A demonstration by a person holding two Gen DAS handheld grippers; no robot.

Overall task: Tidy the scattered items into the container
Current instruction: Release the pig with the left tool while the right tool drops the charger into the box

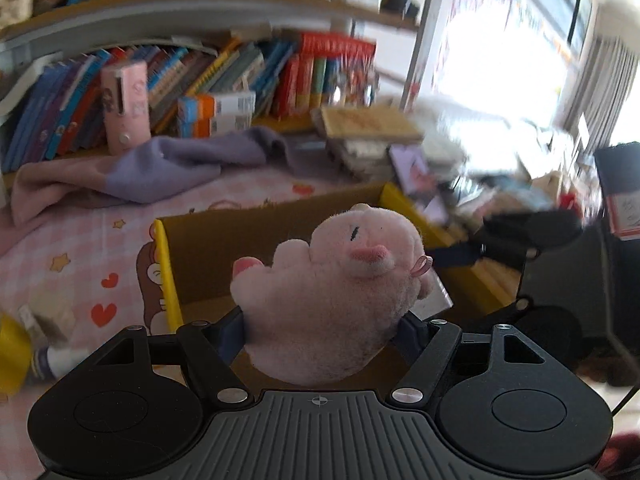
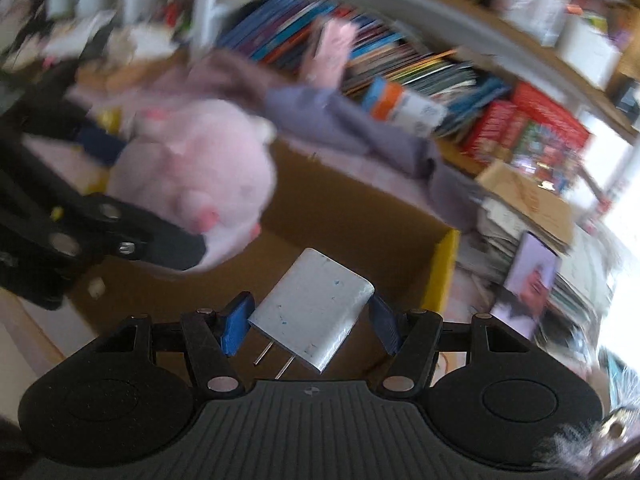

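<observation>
The left tool (image 1: 320,324) clenches a pink plush pig (image 1: 332,296) above the open cardboard box (image 1: 208,248) on the pink checked bed (image 1: 80,248). The right tool (image 2: 310,326) grips a white charger plug (image 2: 316,312) over the same box.

We see the box (image 1: 208,264) on the desk (image 1: 60,248), straight ahead of both wrist views. The plush (image 1: 332,288) sits between the left hand-held gripper's (image 1: 320,330) fingers, above the box's opening. From the right wrist view, the charger (image 2: 314,308) sits between the right hand-held gripper's (image 2: 310,324) fingers, also over the box, with the plush up and to its left. Behind the box a cloth (image 1: 160,168) lies on the desk, and behind that books (image 1: 200,76) stand on a shelf. A stack of papers (image 2: 520,216) lies right of the box.
</observation>
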